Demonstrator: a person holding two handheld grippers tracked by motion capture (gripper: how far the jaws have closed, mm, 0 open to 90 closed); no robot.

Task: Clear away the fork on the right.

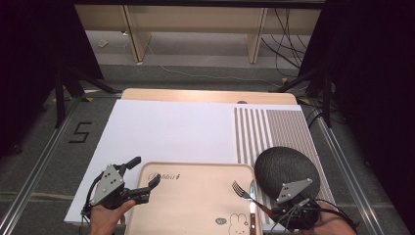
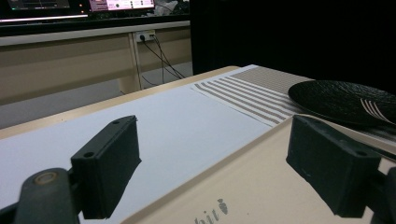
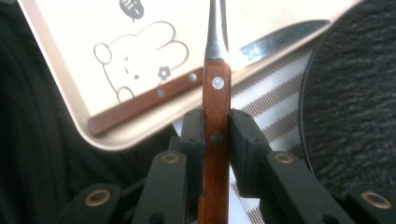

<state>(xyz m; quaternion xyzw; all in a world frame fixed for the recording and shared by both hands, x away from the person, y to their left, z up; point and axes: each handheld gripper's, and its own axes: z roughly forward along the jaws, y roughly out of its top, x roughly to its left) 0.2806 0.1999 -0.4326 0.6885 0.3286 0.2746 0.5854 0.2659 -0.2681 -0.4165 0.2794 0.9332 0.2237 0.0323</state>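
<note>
Right gripper had its jaws clenched on the wooden handle of the fork, gripping just below the upper rivet; in the right gripper view the handle ran straight up the centre of the frame, square between the pads, with no visible tilt. In the high view the fork sat at lower right, tines pointing toward upper left over the right part of the beige tray, with the knife lying along the tray's right edge just beside it. Whether the tines touched the tray could not be told. The black plate rested on the striped mat immediately right of the tray. Left gripper hung at lower left over the tray's left rim, jaws released and nothing between them; in its own view the pads stood wide apart above the tray corner. Judgement: the step in hand was carrying the fork off the tray, probably to a place beside the plate. To do it well, the grip should be kept firm and centred, the fork lifted clear of the knife blade before travelling sideways, and kept level so the tines would not snag the tray rim or the plate edge. The left gripper might steady the tray if it slid on the white bench cover.
</note>
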